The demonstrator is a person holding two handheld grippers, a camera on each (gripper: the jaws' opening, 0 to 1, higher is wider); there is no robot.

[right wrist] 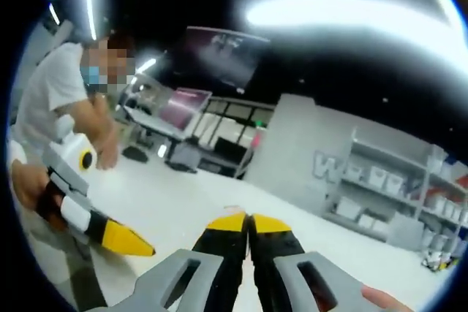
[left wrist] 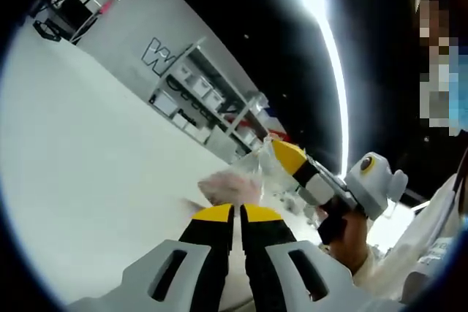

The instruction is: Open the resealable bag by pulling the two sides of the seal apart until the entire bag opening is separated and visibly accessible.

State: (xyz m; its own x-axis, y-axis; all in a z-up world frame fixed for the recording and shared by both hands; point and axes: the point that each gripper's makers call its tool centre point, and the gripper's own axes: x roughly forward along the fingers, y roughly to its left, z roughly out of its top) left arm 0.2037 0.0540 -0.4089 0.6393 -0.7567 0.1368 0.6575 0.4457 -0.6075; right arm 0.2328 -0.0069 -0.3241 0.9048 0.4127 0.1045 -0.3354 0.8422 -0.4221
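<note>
Here, in the left gripper view, the left gripper [left wrist: 238, 213] is seen with its yellow-tipped jaws pressed together, only a thin dark seam left between them. Just beyond the tips, the resealable bag [left wrist: 235, 184] is seen as a pale, crumpled, translucent mass; whether an edge of it is pinched between the tips cannot be told, since the film is blurred where it meets the yellow. The other side of the bag is met from the right by the right gripper [left wrist: 276, 151], whose yellow tip lies against the clear film; how its jaws stand cannot be read from this angle. A hand [left wrist: 351, 242] is wrapped around that gripper's handle, below its white body. Behind the bag, a grey shelving unit [left wrist: 208, 107] stocked with white bins is seen against a grey wall.

In the right gripper view, the right gripper [right wrist: 248, 223] is shown with its jaws closed to a narrow slit. The bag cannot be made out at the tips here. To the left of these jaws, the left gripper [right wrist: 139, 248] is seen pointing inward, gripped by a hand [right wrist: 25, 180]. A fingertip [right wrist: 384, 299] is visible at the lower right.
</note>
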